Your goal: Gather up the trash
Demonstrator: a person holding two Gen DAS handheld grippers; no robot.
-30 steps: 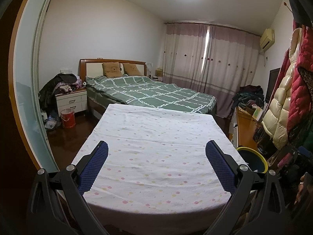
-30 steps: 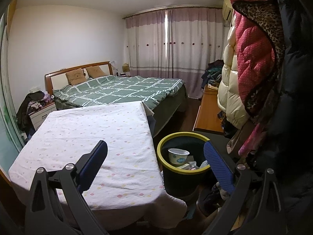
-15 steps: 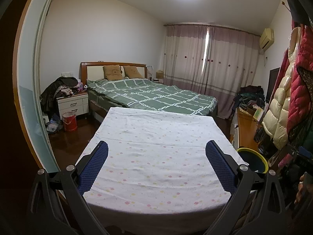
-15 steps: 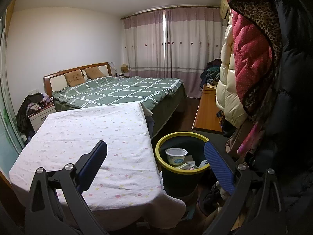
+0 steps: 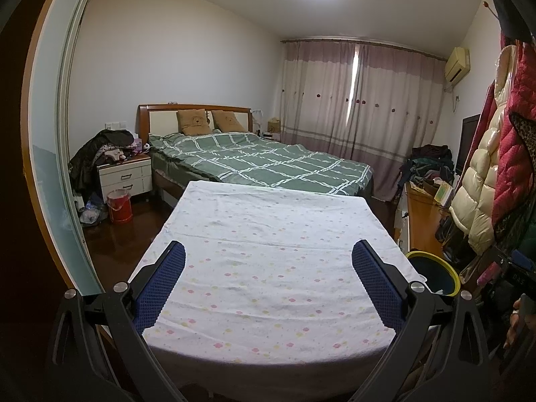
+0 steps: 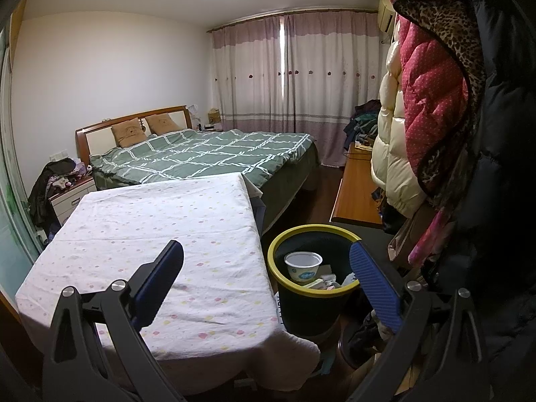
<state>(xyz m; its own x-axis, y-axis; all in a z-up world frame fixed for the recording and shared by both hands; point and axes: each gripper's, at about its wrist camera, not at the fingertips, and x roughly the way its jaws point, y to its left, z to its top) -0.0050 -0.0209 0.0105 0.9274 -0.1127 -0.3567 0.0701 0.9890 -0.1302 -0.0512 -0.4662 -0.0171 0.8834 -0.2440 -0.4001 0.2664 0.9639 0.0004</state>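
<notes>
Yellow runs all round the rim of the black trash bin point(image 6: 310, 298), which stands on the floor just beside the right edge of the table. Inside it we see one white cup point(image 6: 303, 265) standing upright, with some paper scraps point(image 6: 326, 283) next to it. In the left view only part of the bin point(image 5: 433, 274) shows, past the table corner. Our table has a white cloth with small dots point(image 5: 268, 258), and its whole top is bare, so both tools have open room above it. The cloth hangs over the near edge. Our left gripper point(image 5: 268, 268) is wide open over the table and holds nothing. Our right gripper point(image 6: 266, 268) is wide open too and holds nothing; one finger is over the cloth and the other is over the bin's right rim. Behind the table we count one green checked bed point(image 6: 207, 155) with two brown pillows point(image 6: 129, 133). Coats point(image 6: 432, 77) hang close on the right side.
</notes>
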